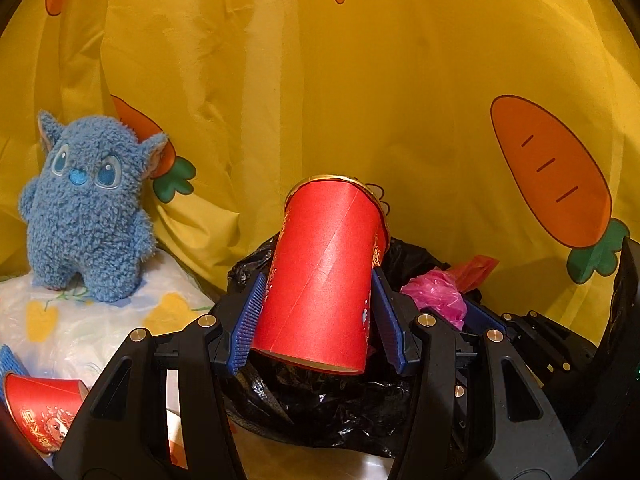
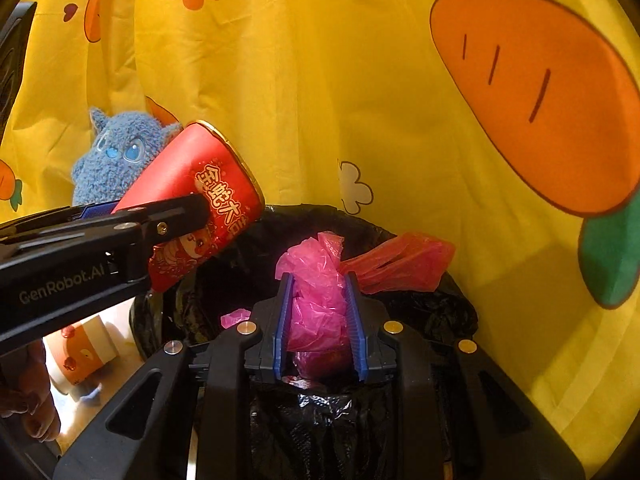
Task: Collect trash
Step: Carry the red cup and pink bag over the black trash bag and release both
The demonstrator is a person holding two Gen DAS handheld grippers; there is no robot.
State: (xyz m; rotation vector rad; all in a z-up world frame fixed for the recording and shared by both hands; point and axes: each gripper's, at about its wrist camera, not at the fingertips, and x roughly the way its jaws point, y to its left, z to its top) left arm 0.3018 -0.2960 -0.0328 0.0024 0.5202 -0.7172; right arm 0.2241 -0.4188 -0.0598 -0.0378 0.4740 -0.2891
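My left gripper (image 1: 318,308) is shut on a red paper cup (image 1: 324,276) with a gold rim, tilted, held over the bin lined with a black bag (image 1: 320,404). The cup also shows in the right wrist view (image 2: 200,200), with the left gripper (image 2: 100,240) reaching in from the left. My right gripper (image 2: 320,312) is shut on a crumpled pink plastic bag (image 2: 318,300) above the open black bin bag (image 2: 420,308). A red plastic bag (image 2: 400,264) hangs off its right side. The pink bag also shows in the left wrist view (image 1: 436,296).
A blue plush toy (image 1: 86,208) stands on a white floral pillow (image 1: 80,324) to the left. Another red cup (image 1: 40,408) lies at lower left. A white and orange cup (image 2: 86,356) stands on the floor by the bin. A yellow carrot-print curtain (image 1: 360,80) hangs close behind.
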